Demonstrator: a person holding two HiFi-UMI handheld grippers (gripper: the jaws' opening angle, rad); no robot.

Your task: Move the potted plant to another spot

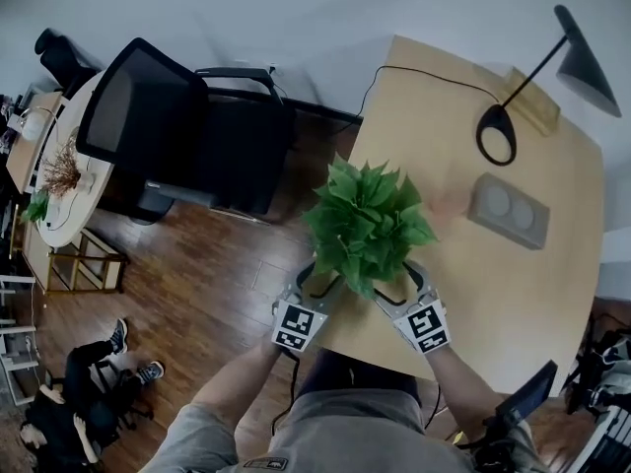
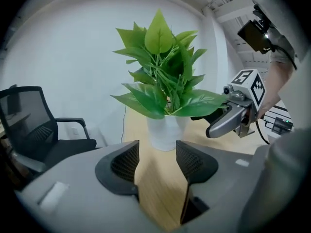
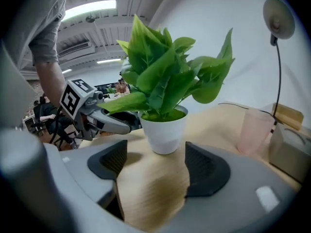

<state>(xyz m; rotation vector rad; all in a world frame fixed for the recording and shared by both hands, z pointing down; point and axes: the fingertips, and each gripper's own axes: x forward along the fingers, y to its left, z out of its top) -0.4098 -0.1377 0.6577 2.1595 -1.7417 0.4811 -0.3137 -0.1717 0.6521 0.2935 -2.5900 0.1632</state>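
A black office chair [image 1: 187, 136] stands on the wooden floor at 10 o'clock from the potted plant [image 1: 367, 223]. The plant sits on the desk [image 1: 513, 294], close to its near left edge.

The left gripper [image 1: 320, 282] comes in at the plant's 7 o'clock. Its jaws stand apart with only bare desk between them. In the left gripper view the white pot [image 2: 165, 132] stands upright just beyond the tips, untouched.

The right gripper [image 1: 402, 286] mirrors it at 5 o'clock. Its jaws are also spread and empty, with the pot a little ahead of them.

Farther right, at the plant's 3 o'clock, are a pink cup [image 3: 255, 127] and a grey box [image 1: 508, 210]. A lamp [image 1: 532, 77] stands at 1 o'clock.

The step in hand looks like the approach: both grippers flank the pot, but neither has hold of it. Next, each gripper probably needs to advance under the leaves until the pot wall sits against its pads. The two should then press in evenly from opposite sides before lifting, keeping the pot upright.
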